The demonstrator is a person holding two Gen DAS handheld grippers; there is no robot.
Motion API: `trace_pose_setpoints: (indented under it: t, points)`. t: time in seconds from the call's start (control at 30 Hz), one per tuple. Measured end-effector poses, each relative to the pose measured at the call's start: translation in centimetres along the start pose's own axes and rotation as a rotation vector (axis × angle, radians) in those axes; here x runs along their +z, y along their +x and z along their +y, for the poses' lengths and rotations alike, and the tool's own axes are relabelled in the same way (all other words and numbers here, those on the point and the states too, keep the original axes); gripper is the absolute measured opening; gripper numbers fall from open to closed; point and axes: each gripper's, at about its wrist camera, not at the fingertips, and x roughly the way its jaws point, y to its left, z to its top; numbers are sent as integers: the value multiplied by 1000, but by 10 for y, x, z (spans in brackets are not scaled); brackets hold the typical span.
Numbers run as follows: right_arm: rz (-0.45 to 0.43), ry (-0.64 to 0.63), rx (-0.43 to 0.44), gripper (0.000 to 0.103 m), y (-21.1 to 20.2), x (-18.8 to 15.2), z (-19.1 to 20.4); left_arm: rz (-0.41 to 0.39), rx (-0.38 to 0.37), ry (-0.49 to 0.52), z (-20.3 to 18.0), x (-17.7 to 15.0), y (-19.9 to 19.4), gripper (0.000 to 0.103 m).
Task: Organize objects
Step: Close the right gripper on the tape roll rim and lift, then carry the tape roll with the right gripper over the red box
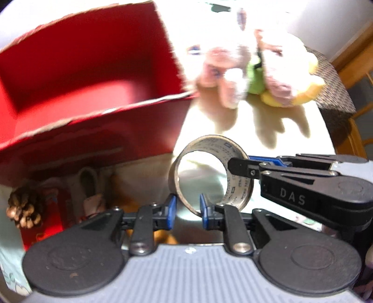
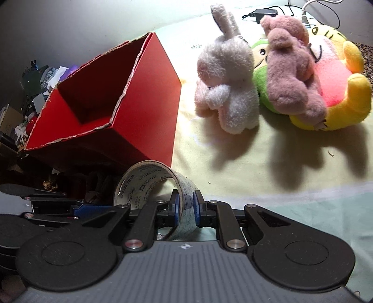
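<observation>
While clamped, tape ring (image 2: 149, 184) fills right claw (image 2: 185, 209)

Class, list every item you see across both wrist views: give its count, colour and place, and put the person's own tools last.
cardboard box: one, red, open-topped, left of the toys.
tape roll: one, grey-white with print, in front of the box, gripped by both claws.
plush toys: three, a white rabbit, a dusty-pink one, a yellow-green-pink one, huddled right of the box.
pine cone: one, brown, below the box in the left view.
black adapter: one, with cables, behind the toys.
left claw: black with blue pads, shut on the tape's rim.
right claw: same colours, shut on the tape's wall.
</observation>
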Motion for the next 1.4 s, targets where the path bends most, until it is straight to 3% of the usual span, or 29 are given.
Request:
trace_pose_setpoints:
  t: [0.23,0.43,0.57,0.73,0.9,1.1,1.4]
  points:
    - [-96,6,-37,13,-55,7,-18,-126,-30,161,-49,9,-25,18]
    - [-233,-64,-39,13,-90,32,-15,-242,-9,195,-67,30,-53,18]
    - [-303,-136,8,14,-95,62,0,-325,45,173,-56,50,-81,17]
    - [-336,-234,69,15,-85,101,41,-403,117,95,-8,66,-117,17]
    - [-305,-350,52,15,-47,128,96,-389,144,43,49,82,-118,17]
    - [-169,-347,15,15,23,151,131,-290,107,-15,120,101,-71,17]
    - [8,-312,-112,14,100,148,139,-114,32,-28,160,109,10,17]
